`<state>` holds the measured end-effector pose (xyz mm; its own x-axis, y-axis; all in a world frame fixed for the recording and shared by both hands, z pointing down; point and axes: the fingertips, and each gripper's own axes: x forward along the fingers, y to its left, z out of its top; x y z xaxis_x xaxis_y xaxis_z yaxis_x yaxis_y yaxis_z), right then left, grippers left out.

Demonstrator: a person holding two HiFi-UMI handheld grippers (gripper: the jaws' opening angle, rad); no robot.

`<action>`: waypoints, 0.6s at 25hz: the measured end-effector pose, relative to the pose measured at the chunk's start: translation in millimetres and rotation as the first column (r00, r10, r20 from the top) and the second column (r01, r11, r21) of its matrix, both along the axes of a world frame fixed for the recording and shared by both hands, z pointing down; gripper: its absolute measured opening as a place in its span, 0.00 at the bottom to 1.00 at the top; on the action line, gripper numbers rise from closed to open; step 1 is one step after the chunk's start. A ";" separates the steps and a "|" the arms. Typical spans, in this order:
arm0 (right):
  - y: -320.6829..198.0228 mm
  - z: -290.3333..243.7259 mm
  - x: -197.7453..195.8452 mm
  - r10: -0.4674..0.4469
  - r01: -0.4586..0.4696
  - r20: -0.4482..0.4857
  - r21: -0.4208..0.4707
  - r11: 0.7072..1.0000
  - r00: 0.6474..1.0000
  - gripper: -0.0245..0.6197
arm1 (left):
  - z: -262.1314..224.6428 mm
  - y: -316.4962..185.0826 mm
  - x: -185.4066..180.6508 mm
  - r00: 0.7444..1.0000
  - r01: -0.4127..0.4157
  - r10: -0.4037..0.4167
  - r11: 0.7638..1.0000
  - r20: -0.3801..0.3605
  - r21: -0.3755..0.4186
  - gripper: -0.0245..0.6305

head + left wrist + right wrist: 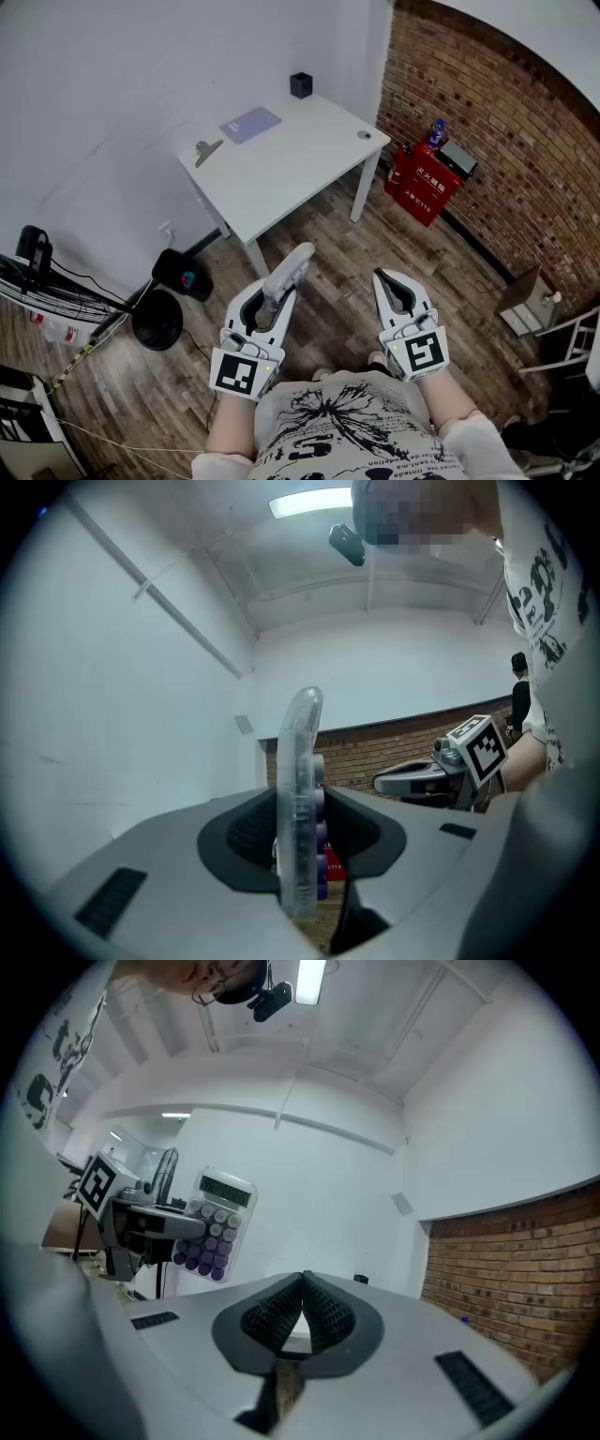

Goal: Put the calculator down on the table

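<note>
A clear-cased calculator [289, 267] with purple keys is clamped in the left hand-held gripper [278, 298], whose ribbed pads press on its front and back faces. Seen along the jaws it stands edge-on, its upper end jutting well past the fingertips. It is in the air over the wooden floor [427, 253], short of the white desk [281, 164] and well apart from it, its free end pointing towards the desk's near corner. The right hand-held gripper [381, 277], level with the left and just beside it, has its jaws drawn fully together, their tips meeting with nothing between them. From its own camera the calculator's display and keypad show to the left, gripped by the other tool.

On the desk, set against a white wall, lie a purple notebook [250, 124], a binder clip [206, 150] near the left edge, a black pen holder [301, 85] at the far corner and a small round object [365, 135] at the right edge. Beyond the desk, a red box [424, 183] stands at the foot of a brick wall [487, 112], with a blue bottle [436, 133] on top.
</note>
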<state>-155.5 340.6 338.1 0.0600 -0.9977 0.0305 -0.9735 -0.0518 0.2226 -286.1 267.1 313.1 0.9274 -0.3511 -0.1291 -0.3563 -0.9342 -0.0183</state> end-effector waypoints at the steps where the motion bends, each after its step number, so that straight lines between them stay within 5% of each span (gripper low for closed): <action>1: 0.4 0.4 1.3 0.000 0.000 0.001 -0.002 1.000 1.000 0.06 | -0.4 0.3 1.5 1.000 0.000 0.000 1.000 -0.002 -0.001 0.26; 6: -1.3 2.8 9.3 0.006 -0.006 0.007 -0.007 1.000 1.000 0.06 | 14.3 -1.2 6.3 0.997 -0.012 0.011 1.000 0.082 0.014 0.26; 10: -6.2 5.1 15.7 0.012 -0.012 0.017 -0.013 1.000 1.000 0.06 | 1.6 -6.7 14.0 1.000 -0.002 0.002 1.000 0.004 -0.009 0.26; 15: -19.6 13.2 33.0 0.035 -0.033 0.052 -0.036 0.999 0.998 0.06 | 4.0 -17.9 24.2 1.000 0.002 -0.002 1.000 0.009 -0.017 0.26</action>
